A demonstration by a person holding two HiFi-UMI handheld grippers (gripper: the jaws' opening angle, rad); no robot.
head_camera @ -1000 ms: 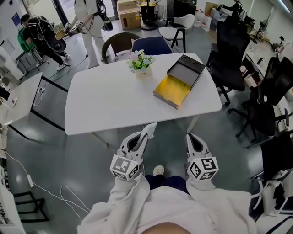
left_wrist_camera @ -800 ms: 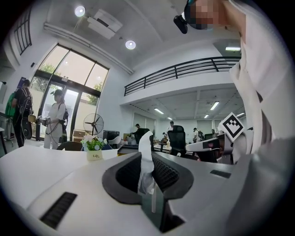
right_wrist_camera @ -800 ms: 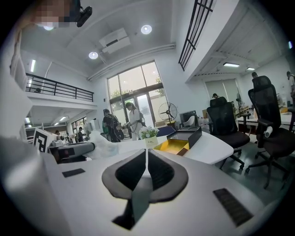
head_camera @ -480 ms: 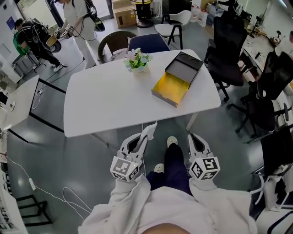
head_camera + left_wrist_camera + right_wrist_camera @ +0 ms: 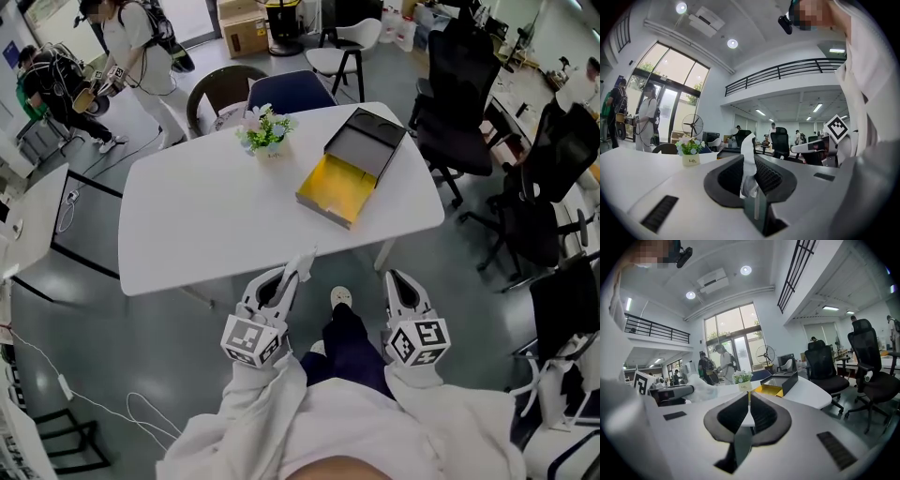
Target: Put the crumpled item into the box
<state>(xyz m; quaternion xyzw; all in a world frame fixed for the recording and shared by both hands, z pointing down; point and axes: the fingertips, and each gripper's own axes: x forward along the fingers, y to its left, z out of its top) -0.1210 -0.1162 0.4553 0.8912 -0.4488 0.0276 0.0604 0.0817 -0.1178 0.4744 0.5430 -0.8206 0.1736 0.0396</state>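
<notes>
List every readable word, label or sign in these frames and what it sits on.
"Life": label on the white flower pot; the finer print beneath it is too small to read.
Cubes on the left gripper and right gripper: square coded markers only, no words.
Nothing else is legible.

Open-plan office: black swivel chairs (image 5: 455, 89) crowd the desks (image 5: 530, 89) at right, a white meeting table (image 5: 206, 216) stands on a grey floor (image 5: 112, 328), and tall glass doors (image 5: 670, 110), a railed mezzanine (image 5: 787, 70) and ceiling lights (image 5: 732, 43) frame the hall. People (image 5: 131, 42) stand near cardboard boxes (image 5: 239, 23).
</notes>
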